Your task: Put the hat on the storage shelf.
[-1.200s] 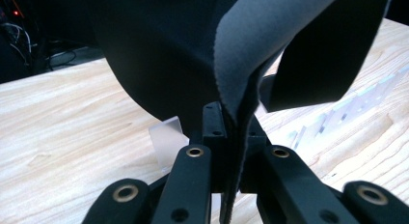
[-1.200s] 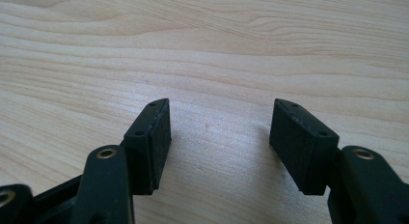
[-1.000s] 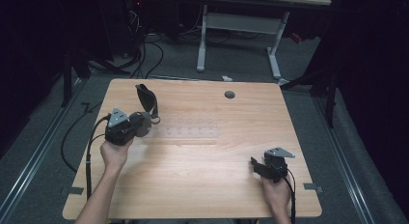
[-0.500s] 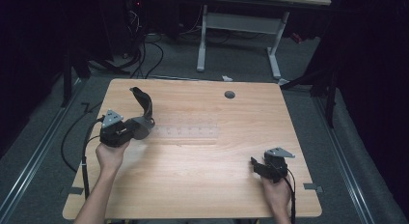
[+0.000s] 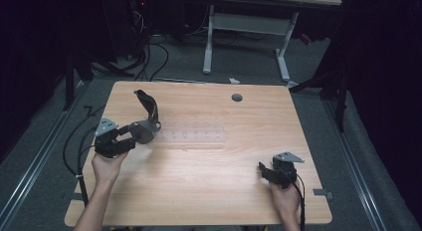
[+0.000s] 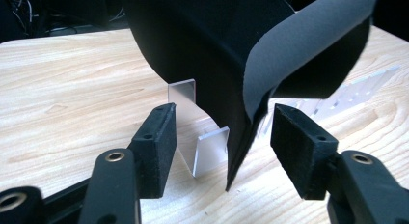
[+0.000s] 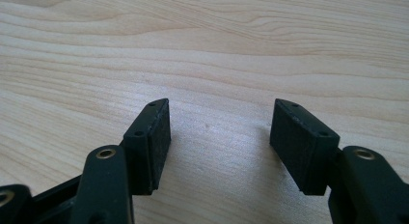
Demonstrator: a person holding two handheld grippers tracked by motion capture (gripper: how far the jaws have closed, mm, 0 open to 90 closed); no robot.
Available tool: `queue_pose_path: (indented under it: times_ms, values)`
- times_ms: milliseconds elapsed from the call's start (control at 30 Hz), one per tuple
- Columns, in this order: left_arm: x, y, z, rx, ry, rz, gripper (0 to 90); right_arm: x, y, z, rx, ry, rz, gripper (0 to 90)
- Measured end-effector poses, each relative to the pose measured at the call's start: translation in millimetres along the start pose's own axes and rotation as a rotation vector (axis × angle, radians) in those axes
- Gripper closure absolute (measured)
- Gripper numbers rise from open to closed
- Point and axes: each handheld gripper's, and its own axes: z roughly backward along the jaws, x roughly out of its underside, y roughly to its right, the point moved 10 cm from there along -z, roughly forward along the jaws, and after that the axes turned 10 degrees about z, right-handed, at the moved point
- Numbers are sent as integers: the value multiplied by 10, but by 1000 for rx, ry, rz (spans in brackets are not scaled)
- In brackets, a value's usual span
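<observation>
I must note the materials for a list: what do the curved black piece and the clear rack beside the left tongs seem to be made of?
The curved black piece looks like soft foam or rubbery sheet: matte, with a thick grey cut edge. The clear rack seems to be acrylic or similar plastic: see-through, with glossy frosted edges.

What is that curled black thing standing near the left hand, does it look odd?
Yes. The black sheet stands on edge, bent over, propped against a clear stand, between the left gripper's open jaws.
</observation>
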Motion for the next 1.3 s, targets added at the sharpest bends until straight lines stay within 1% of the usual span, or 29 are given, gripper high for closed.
queue_pose_path:
  times_ms: [300, 333, 467, 733, 1067, 1233, 1300]
  values:
    - [17, -23, 102, -5, -4, 11, 403, 0, -1, 0, 0, 0, 1, 398]
    - [15, -18, 118, -2, -1, 16, 398, 0, -1, 0, 0, 0, 1, 398]
    - [37, 7, 177, 15, -13, 41, 390, 0, -1, -1, 0, 0, 2, 396]
    - [64, 30, 303, 29, -14, 67, 380, -1, -1, -2, 1, 1, 5, 393]
    - [63, 32, 460, 33, -10, 68, 375, -1, -5, -2, 1, 0, 6, 389]
    - [72, 20, 529, 34, -4, 81, 374, 0, -6, -1, 1, -1, 5, 389]
    - [100, 12, 550, 35, -5, 83, 373, 0, -6, -1, 1, 0, 5, 389]
